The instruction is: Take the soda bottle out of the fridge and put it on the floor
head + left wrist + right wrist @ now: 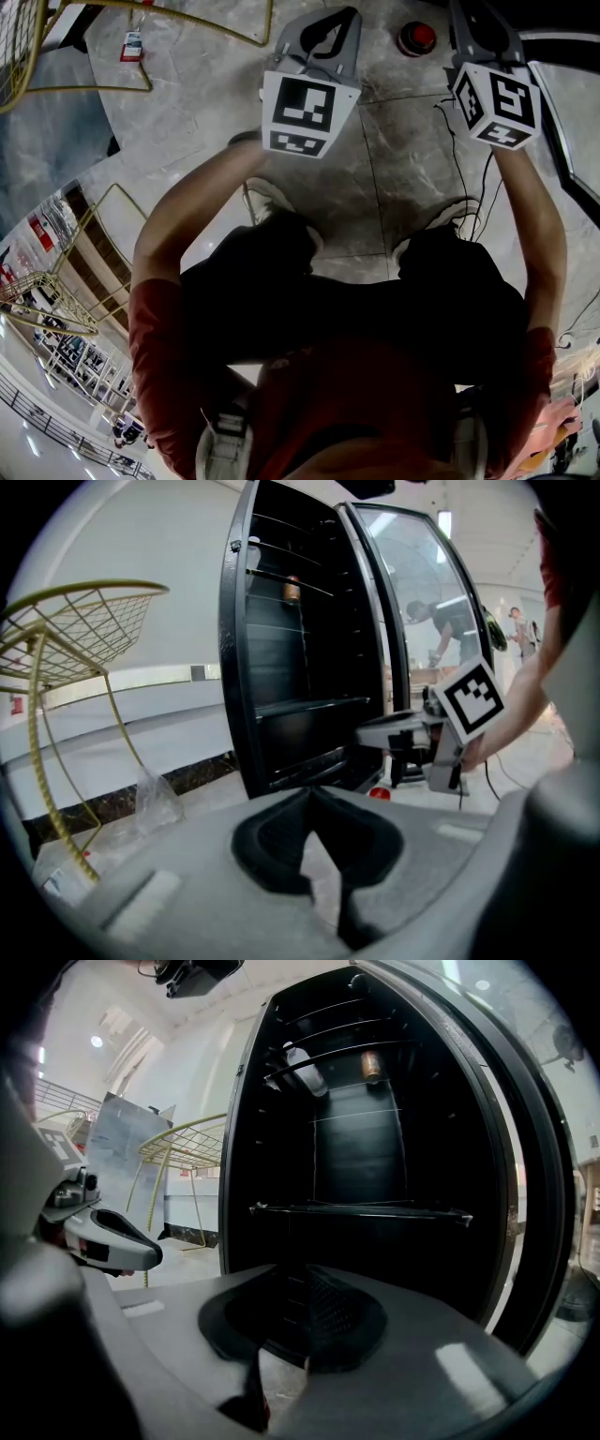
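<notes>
The black fridge (240, 1147) stands open, its glass door (422, 611) swung to the right. A brown soda bottle (371, 1065) sits on a high wire shelf, also visible as the bottle (292, 591) from the left. A dark round thing with a red top (417, 37) stands on the floor between my grippers, near the fridge's foot (379, 793); whether it is a bottle I cannot tell. My left gripper (312, 795) is shut and empty, away from the fridge. My right gripper (302, 1275) faces the lower shelf, jaws together with nothing between them.
Yellow wire racks (84, 621) stand to the left, one with a hanging tag (132, 44). A clear plastic bag (155, 799) lies by the wall. Black cables (469, 178) run over the marble floor near my right foot. People stand beyond the glass door.
</notes>
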Demonstrator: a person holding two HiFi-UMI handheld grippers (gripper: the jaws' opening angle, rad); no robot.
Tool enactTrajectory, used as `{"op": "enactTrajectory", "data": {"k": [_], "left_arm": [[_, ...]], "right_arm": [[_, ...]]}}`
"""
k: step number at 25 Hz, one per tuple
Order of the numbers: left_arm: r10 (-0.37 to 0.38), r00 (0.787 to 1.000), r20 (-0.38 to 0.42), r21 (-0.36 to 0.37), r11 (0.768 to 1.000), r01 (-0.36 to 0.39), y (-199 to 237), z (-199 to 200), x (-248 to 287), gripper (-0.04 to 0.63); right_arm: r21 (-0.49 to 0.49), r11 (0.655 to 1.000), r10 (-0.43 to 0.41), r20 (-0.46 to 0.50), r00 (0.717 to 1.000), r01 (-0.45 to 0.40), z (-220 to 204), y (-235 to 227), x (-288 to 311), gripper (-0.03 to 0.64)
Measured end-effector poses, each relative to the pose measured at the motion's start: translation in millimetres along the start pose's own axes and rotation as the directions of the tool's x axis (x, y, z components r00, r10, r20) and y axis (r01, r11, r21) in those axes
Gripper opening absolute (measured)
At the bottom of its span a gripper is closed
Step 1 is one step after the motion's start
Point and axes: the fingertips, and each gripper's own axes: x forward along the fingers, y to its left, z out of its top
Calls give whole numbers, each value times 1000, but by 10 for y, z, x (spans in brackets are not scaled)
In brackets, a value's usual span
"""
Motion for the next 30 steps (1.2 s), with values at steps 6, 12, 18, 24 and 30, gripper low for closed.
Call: {"op": "enactTrajectory", "data": {"k": [6,12,18,24,30], "left_arm": [[2,1000,2,-1,1000,-2,3,9,-4,-1],[3,1000,7,-14,1000,-3,11,15,31,-2],[-29,1000,5,9,1000,29,-79,170,11,-2],[-30,999,-32,-4,1000,30,-2,688,-392,-2],[55,998,-34,-81,995,-58,285,1598,-956,-2]], "right_arm": [[2,1000,10,-14,1000,-10,-34,9,-2,2],[0,1000,23,-11,1000,-23,-23,34,-7,2],[24,1000,10,-109,994,-8,-61,41,-302,2],[55,998,0,-195,981,11,500,55,-722,2],[116,992,-15,-235,972,43,1333,118,-1124,2]]}}
